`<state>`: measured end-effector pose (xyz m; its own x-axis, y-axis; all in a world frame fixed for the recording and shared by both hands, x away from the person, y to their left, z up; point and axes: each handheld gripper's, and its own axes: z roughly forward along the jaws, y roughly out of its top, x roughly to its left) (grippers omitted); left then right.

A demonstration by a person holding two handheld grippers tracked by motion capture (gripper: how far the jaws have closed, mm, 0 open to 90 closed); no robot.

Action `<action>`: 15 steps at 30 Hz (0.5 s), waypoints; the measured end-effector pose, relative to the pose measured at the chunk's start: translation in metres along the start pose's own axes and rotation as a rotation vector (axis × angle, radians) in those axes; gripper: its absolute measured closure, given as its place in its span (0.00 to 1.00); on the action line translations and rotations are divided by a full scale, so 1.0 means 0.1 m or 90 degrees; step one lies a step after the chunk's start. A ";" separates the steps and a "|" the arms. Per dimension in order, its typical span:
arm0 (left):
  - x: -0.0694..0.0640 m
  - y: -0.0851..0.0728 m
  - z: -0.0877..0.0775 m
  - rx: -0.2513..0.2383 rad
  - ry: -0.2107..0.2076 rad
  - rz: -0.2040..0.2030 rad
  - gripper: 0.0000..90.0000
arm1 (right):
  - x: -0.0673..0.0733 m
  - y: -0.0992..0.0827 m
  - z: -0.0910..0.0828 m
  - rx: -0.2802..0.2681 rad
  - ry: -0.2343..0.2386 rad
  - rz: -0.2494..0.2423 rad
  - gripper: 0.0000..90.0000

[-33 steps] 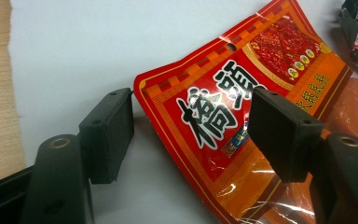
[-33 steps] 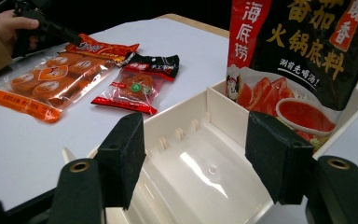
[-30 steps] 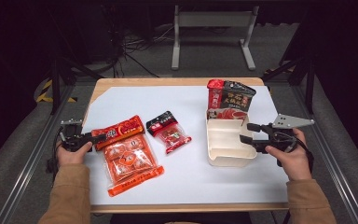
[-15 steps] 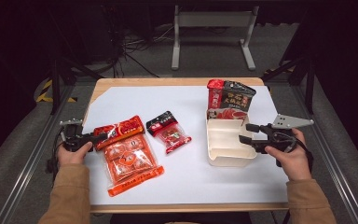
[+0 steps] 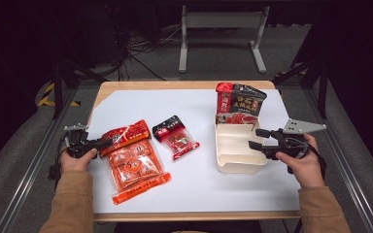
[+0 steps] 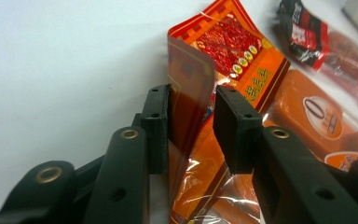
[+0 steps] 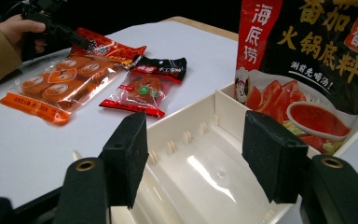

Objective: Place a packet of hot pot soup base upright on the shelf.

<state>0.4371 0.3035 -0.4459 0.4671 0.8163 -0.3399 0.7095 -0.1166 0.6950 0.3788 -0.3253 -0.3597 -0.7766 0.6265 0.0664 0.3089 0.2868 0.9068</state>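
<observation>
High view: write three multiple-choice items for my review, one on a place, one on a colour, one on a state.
1. Where does the black-and-red pouch stand?
A. in the tray's far compartment
B. on the floor
C. at the table's left edge
2. What colour is the tray?
A. blue
B. white
C. black
3. The tray's near compartment is:
A. empty
B. stuffed with packets
C. covered by a lid

Answers: 1 A, the pouch rises upright behind the tray's divider. 2 B, its walls and floor are off-white. 3 A, its bare floor shows.

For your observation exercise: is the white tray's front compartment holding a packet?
No, the white tray has a bare front compartment; the sauce packet stands in its far one.
</observation>
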 end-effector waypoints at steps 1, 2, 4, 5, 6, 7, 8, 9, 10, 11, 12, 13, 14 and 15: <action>-0.01 0.00 0.00 0.001 0.001 0.006 0.79 | 0.00 0.00 0.01 0.001 0.002 0.000 0.45; -0.01 0.00 0.00 0.001 -0.002 0.013 0.83 | 0.00 0.00 0.01 0.002 0.005 -0.001 0.45; -0.02 0.00 0.03 0.013 -0.019 0.017 0.86 | 0.01 0.00 0.02 0.003 0.007 -0.002 0.45; -0.02 0.00 0.03 0.013 -0.019 0.017 0.86 | 0.01 0.00 0.02 0.003 0.007 -0.002 0.45; -0.03 -0.01 0.05 0.022 -0.017 0.018 0.86 | 0.01 0.00 0.03 0.002 0.008 -0.002 0.45; -0.04 -0.01 0.07 0.031 -0.012 0.022 0.86 | 0.01 0.00 0.03 0.002 0.009 -0.002 0.45; -0.05 -0.01 0.10 0.041 -0.009 0.027 0.88 | 0.01 0.00 0.03 0.002 0.009 -0.002 0.45; -0.06 -0.01 0.12 0.047 -0.004 0.029 0.89 | 0.01 0.00 0.03 0.002 0.010 -0.002 0.45; -0.06 -0.01 0.13 0.048 0.000 0.028 0.90 | 0.01 0.00 0.03 0.003 0.010 -0.002 0.45; -0.06 -0.01 0.13 0.050 0.004 0.025 0.94 | 0.01 0.00 0.03 0.002 0.010 -0.002 0.45; -0.06 -0.01 0.13 0.050 0.004 0.025 0.96 | 0.01 0.00 0.03 0.002 0.010 -0.002 0.45; -0.05 -0.01 0.13 0.050 0.006 0.023 0.96 | 0.01 0.00 0.03 0.002 0.010 -0.002 0.45; -0.05 -0.01 0.13 0.050 0.007 0.023 0.98 | 0.01 0.00 0.03 0.002 0.010 -0.002 0.46; -0.05 -0.01 0.12 0.049 0.010 0.023 0.99 | 0.01 0.00 0.03 0.002 0.010 -0.002 0.46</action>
<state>0.4407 0.2925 -0.4527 0.4853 0.8195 -0.3049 0.7307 -0.1887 0.6561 0.3794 -0.3224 -0.3605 -0.7859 0.6144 0.0701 0.3081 0.2907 0.9059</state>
